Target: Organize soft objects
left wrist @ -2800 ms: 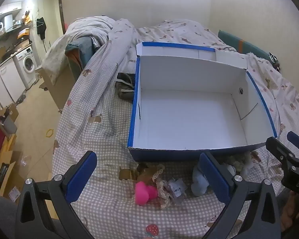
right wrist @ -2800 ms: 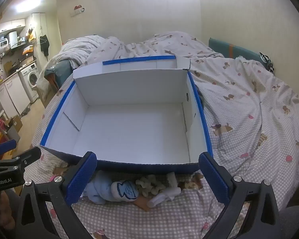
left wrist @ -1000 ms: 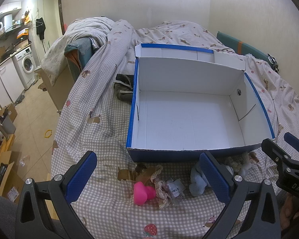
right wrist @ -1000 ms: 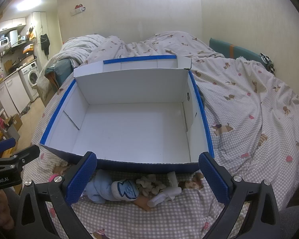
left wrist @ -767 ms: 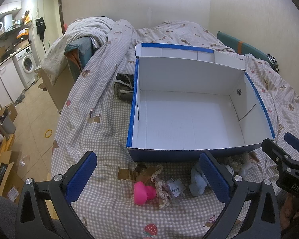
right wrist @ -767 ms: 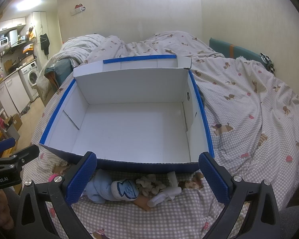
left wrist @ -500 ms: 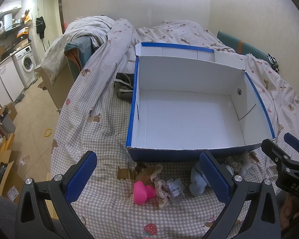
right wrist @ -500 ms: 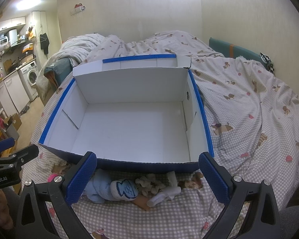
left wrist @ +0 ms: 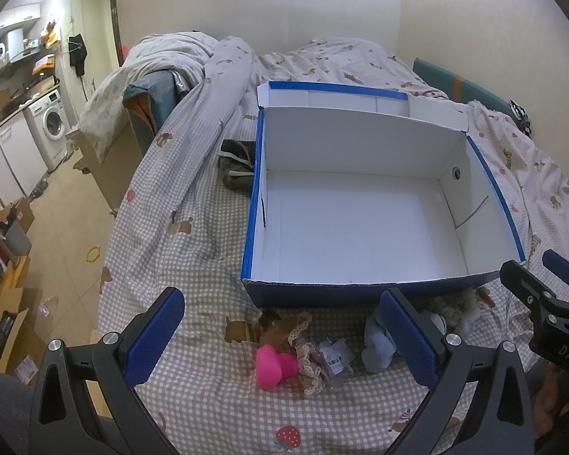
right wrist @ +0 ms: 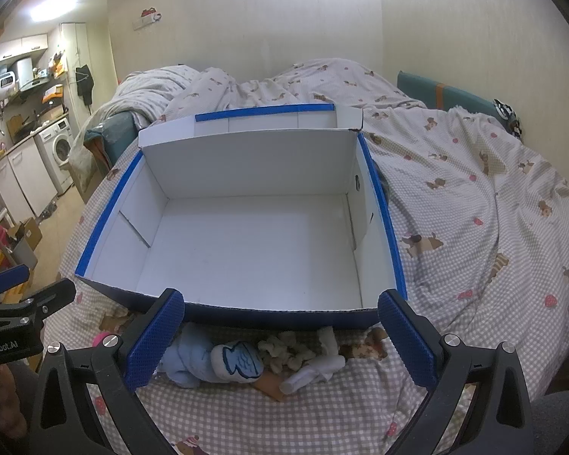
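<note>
Between pads: left hand-held gripper (left wrist: pixel 280 337) spread wide, nothing held; pink toy (left wrist: pixel 275 366) lies on the bed in the gap
Right hand-held gripper (right wrist: pixel 280 337): also spread wide, nothing held; hangs over the blue sock (right wrist: pixel 208 364)
Toys, left view: pink toy touches a lace-edged brown item (left wrist: pixel 288 328); small tagged packet (left wrist: pixel 335 354) just beside; pale blue plush (left wrist: pixel 377 345) partly behind the right pad
Toys, right view: blue sock with fish patch, knobbly cream plush (right wrist: pixel 284 350), white sock (right wrist: pixel 315 369), all bunched and touching, just in front of the box
Box (right wrist: pixel 246 309): white inside, blue edges, no contents visible, on the bed (right wrist: pixel 474 246) just beyond the pile
Handling (judged): all light, limp, compressible; not fragile; will sag and dangle when lifted; sock and lace may snag neighbours
Hold points (judged): pink toy at its narrow middle; sock across the rolled bulk, not the loose cuff; cream plush by the thickest clump
Risk (judged): pinching checked bedsheet along with a toy; dragging two at once
Progress (judged): sorting not yet begun, nothing in box
</note>
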{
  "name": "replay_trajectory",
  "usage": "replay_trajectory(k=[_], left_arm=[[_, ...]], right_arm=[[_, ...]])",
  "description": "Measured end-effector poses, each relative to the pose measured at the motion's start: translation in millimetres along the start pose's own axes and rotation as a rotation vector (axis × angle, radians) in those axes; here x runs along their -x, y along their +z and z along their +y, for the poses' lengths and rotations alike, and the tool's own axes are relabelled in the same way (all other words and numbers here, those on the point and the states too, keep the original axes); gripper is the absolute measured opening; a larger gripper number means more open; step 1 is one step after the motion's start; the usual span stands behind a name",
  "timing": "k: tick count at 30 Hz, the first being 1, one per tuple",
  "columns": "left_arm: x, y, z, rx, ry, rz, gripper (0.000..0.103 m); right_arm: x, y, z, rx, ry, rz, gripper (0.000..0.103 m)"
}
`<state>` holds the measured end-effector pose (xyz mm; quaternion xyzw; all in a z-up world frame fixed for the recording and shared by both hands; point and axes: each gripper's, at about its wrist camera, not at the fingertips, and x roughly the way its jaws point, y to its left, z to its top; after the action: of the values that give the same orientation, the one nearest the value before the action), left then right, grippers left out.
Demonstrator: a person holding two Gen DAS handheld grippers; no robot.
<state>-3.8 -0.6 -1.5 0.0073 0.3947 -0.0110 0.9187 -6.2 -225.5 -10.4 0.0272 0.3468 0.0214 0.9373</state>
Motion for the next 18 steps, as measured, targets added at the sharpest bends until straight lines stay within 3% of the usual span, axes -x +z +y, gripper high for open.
replay_trajectory(k=[18], left_arm=[[0.2, 2.1, 1.0, 0.001, -0.001, -0.001, 0.103]], right_arm=[[0.5, 0.5, 0.0, 0.002, -0.003, 0.004, 0.103]])
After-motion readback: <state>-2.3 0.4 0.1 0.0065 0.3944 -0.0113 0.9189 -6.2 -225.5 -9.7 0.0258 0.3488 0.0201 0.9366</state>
